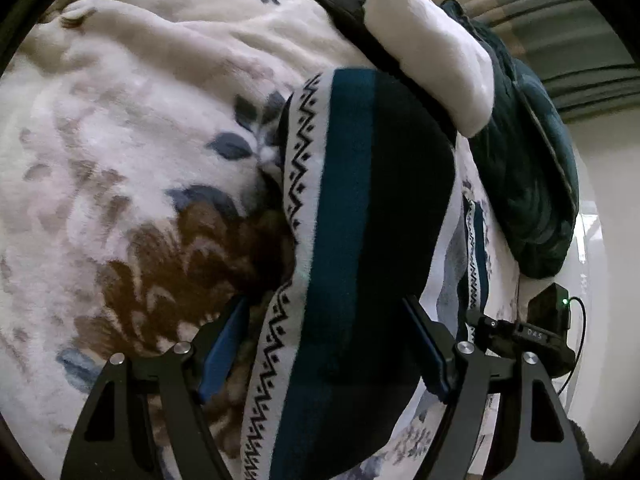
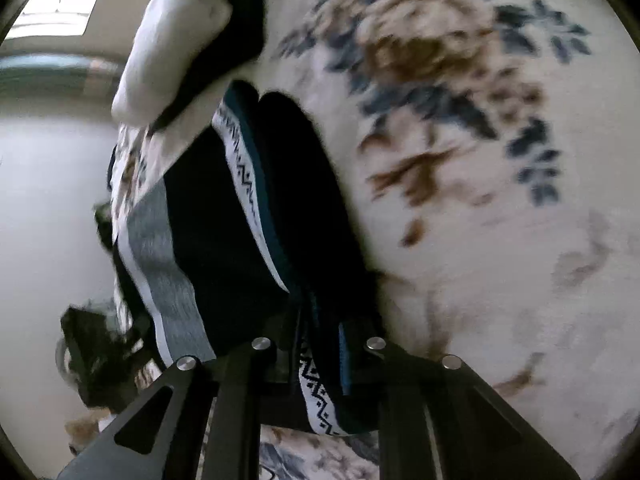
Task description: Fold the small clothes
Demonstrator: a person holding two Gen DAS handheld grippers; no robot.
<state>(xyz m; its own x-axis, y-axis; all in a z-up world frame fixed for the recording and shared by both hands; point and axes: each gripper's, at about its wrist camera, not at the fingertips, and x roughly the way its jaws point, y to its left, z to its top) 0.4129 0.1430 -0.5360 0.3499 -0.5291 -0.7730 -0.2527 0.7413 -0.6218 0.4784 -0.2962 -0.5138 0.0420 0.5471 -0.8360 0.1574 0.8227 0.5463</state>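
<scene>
A small knitted garment point(image 1: 352, 216) with teal, black and white zigzag bands lies folded on a floral fleece blanket point(image 1: 120, 120). My left gripper point(image 1: 324, 344) is open; its blue-padded fingers stand wide on either side of the garment's near end, not pinching it. In the right wrist view the same garment point(image 2: 240, 216) shows black, grey and patterned bands. My right gripper point(image 2: 320, 344) is shut on the garment's near edge, with the patterned band between the fingers. The right view is motion-blurred.
A folded white cloth point(image 1: 432, 52) on a black piece point(image 1: 344, 4) lies beyond the garment. A dark teal quilted bundle point(image 1: 532, 168) sits at the blanket's right edge. The other gripper's body point(image 1: 532, 336) shows lower right. The floral blanket point(image 2: 480, 200) spreads right.
</scene>
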